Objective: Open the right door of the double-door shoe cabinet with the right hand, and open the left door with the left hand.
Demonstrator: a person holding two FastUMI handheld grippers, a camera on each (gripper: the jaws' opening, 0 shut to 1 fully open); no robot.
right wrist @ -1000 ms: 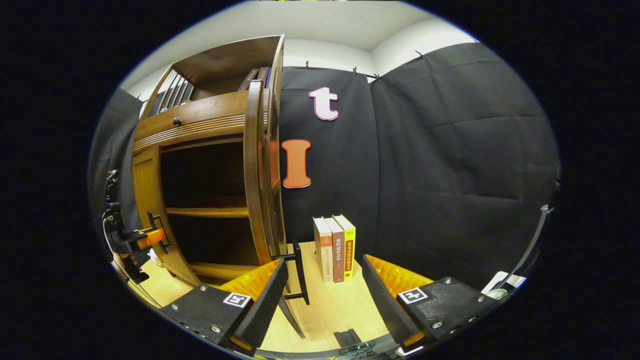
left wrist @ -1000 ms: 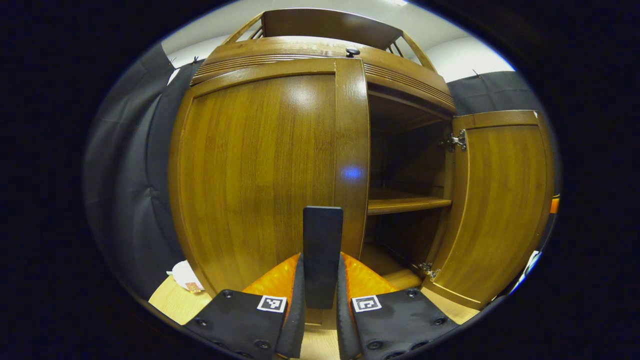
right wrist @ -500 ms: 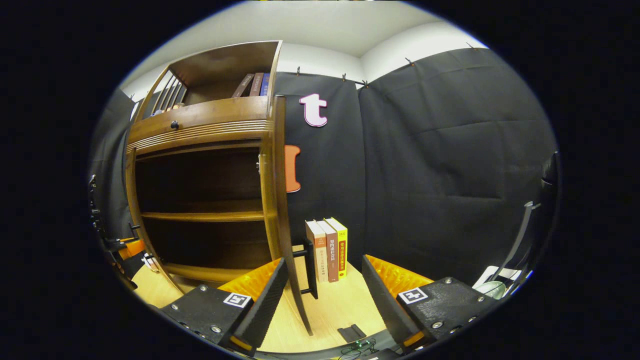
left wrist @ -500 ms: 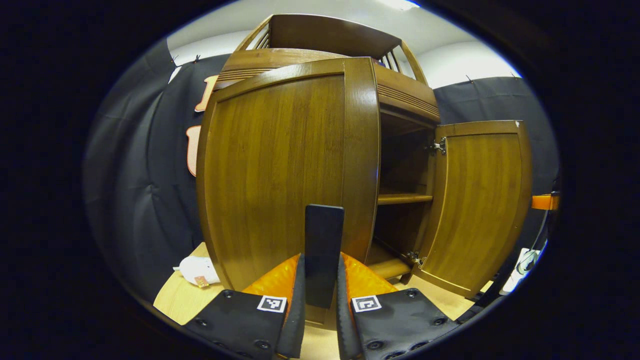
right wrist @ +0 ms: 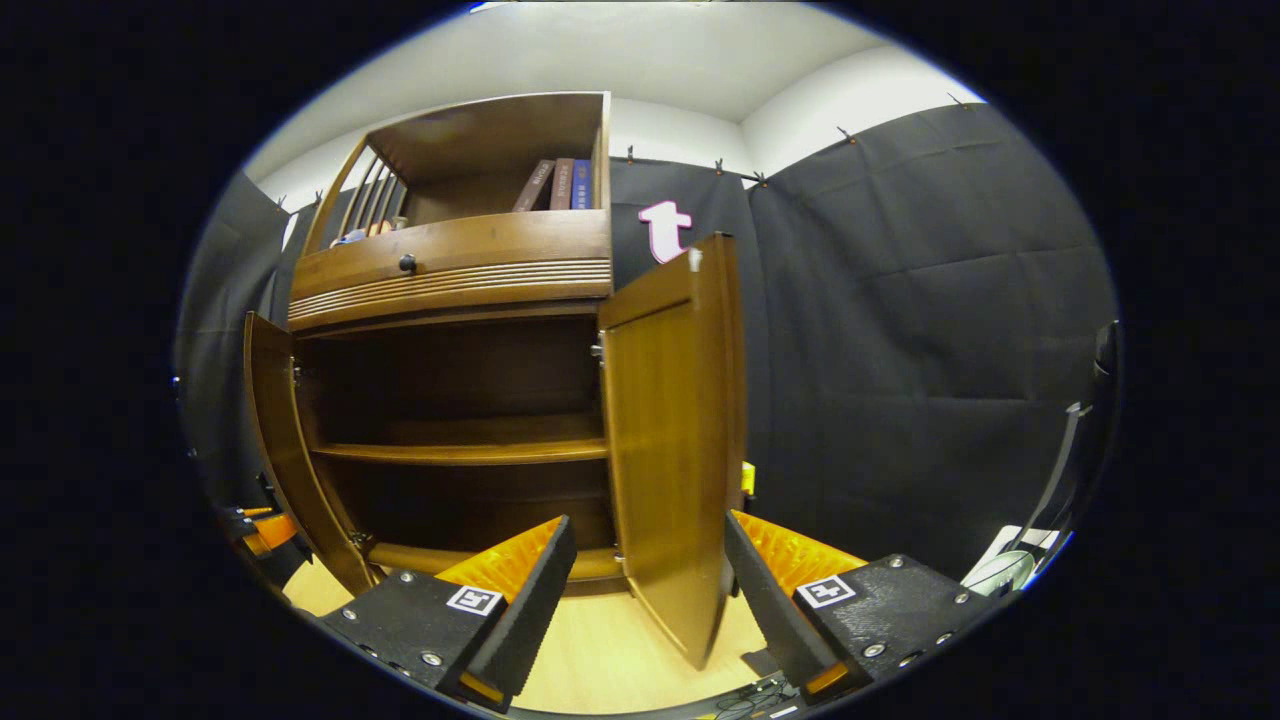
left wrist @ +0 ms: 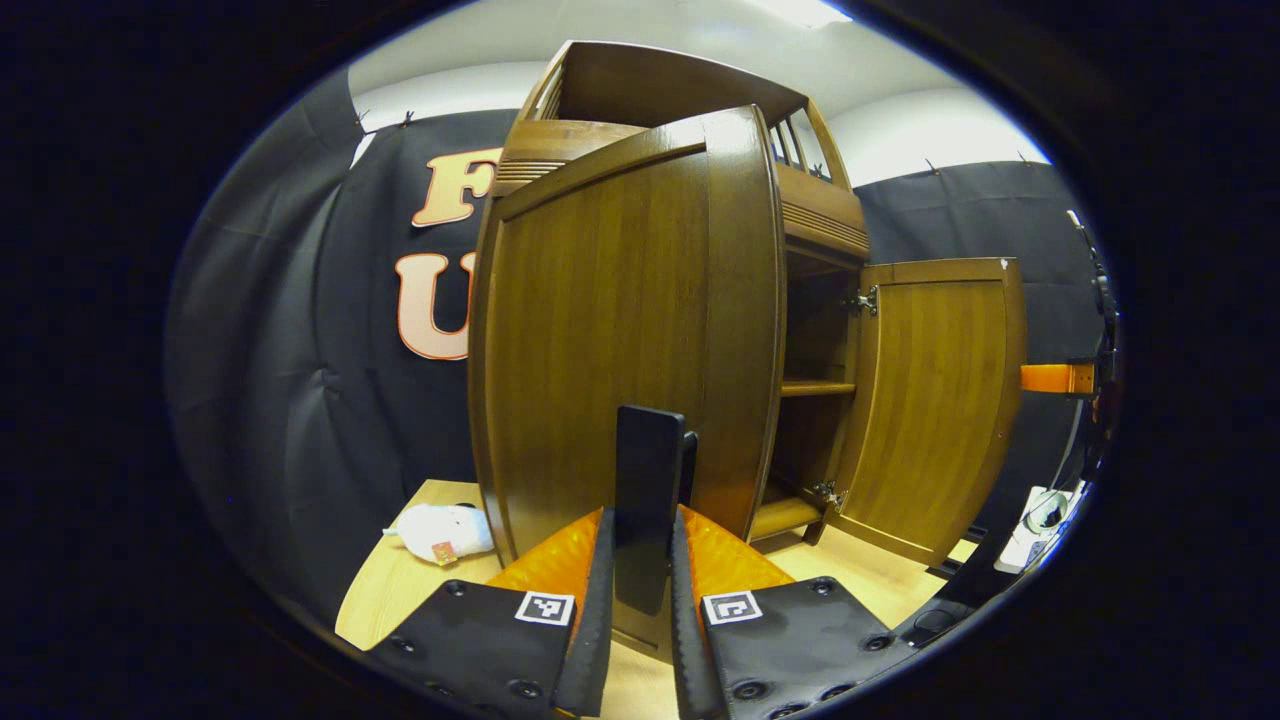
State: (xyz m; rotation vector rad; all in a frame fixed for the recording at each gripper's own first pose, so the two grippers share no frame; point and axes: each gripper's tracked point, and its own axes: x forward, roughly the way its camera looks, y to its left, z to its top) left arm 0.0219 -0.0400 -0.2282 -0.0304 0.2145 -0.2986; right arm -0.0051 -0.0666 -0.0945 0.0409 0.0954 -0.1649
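The brown wooden shoe cabinet (right wrist: 450, 270) stands with both doors swung out. In the left gripper view my left gripper (left wrist: 643, 520) is shut on the dark upright handle (left wrist: 650, 470) of the left door (left wrist: 620, 330), which fills the middle. The right door (left wrist: 935, 400) stands open beyond it, with the other gripper (left wrist: 1060, 378) at its far edge. In the right gripper view my right gripper (right wrist: 645, 585) is open, and the right door (right wrist: 670, 440) hangs between its spread fingers without touching them. The left door (right wrist: 270, 440) and left gripper (right wrist: 255, 525) show at far left.
Inside the cabinet a shelf (right wrist: 460, 452) crosses dark space. Books (right wrist: 560, 185) stand in the top compartment above a drawer knob (right wrist: 407, 263). A white plush toy (left wrist: 440, 530) lies on the light wooden tabletop (left wrist: 400, 590) left of the cabinet. A white object (left wrist: 1040, 510) sits at far right.
The left door has swung further out with my left gripper on its handle. The right gripper view has shifted, so the right door's inner face now hides the books beside the cabinet.
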